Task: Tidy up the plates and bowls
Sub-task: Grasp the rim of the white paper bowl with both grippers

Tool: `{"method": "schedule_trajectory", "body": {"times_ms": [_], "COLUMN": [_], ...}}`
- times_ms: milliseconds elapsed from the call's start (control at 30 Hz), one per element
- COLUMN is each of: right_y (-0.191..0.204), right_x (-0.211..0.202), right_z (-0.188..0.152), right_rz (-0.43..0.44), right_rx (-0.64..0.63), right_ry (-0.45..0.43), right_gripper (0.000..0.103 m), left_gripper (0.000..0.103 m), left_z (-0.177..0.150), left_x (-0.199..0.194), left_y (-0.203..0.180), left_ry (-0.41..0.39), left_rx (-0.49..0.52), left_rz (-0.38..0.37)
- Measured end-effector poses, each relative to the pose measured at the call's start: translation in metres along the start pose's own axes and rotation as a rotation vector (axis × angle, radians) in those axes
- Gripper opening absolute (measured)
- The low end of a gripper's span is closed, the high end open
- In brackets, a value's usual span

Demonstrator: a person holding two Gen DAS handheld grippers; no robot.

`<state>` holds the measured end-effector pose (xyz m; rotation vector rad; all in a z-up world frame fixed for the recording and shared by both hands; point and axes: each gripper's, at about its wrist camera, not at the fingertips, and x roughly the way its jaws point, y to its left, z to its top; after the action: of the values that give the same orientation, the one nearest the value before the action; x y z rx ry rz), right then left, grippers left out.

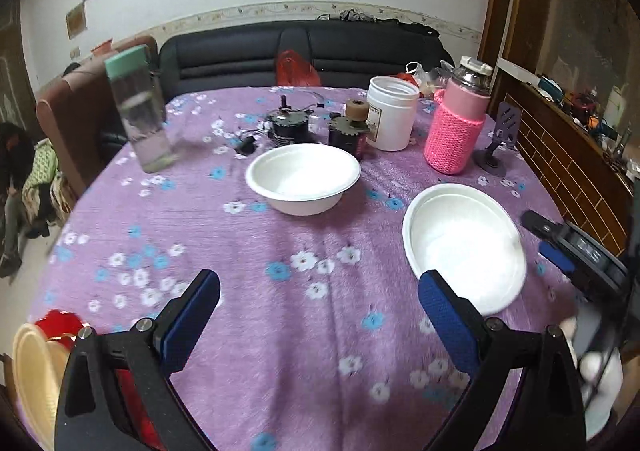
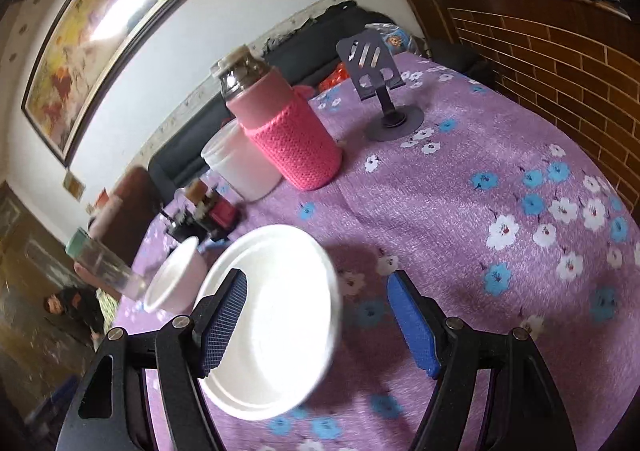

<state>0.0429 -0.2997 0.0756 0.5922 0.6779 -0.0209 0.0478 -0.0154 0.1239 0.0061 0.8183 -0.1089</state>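
Left tool (image 1: pixel 320 315): wide open, nothing between the blue pads, hovering over the near part of the bench; touches nothing.
Left tool, right pad (image 1: pixel 448 327): overlaps the near rim of the plate in its own view; contact cannot be told.
Right tool (image 2: pixel 316 323): wide open, gripping nothing. Left pad (image 2: pixel 224 323) sits over the plate's near-left rim; whether it touches is unclear. Right pad lies off the plate, over cloth.
Plate (image 2: pixel 276 315): white, shallow, looks tilted and blurred in the right view; in the left view (image 1: pixel 464 247) it lies at the bench's right side, right tool just beyond it.
Bowl (image 1: pixel 303 177): white, upright, mid-bench, apart from the plate, to its far left; in the right view (image 2: pixel 176 279) it is just left of the plate.
Bench (image 1: pixel 248 251): round, purple flowered cloth.
Behind bowl: two small dark motors (image 1: pixel 316 127), white jar (image 1: pixel 392 113).
Pink bottle (image 1: pixel 456 123): knit sleeve, right of jar.
Stand (image 2: pixel 384 91): grey, far right.
Clear bottle (image 1: pixel 140 111): green cap, far left.
Left edge: yellow plates (image 1: pixel 32 371), off the bench.
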Motion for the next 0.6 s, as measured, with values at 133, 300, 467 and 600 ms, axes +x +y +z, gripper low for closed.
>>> {"method": "schedule_trajectory", "body": {"times_ms": [133,300,467,600], "right_y": [-0.007,-0.009,-0.006,-0.005], "right_x": [0.006,0.021,0.030,0.036], "right_z": [0.002,-0.001,-0.007,-0.010], "right_rz": [0.025,0.017,0.017,0.011], "right_rx": [0.019,0.013,-0.004,-0.016], "right_ry": [0.014,0.062,0.099,0.121], "right_gripper": [0.077,0.077,0.073,0.067], "left_gripper": [0.099,0.096,0.091,0.073], "left_z": [0.009,0.016,0.015,0.014], "left_x": [0.034,0.070,0.094,0.112], "left_y": [-0.005,-0.022,-0.046,-0.061], "left_ry": [0.069,0.133,0.190,0.241], "left_rx": [-0.048,-0.052,-0.042,-0.042], "left_rz": [-0.063,-0.105,-0.145,-0.163]}}
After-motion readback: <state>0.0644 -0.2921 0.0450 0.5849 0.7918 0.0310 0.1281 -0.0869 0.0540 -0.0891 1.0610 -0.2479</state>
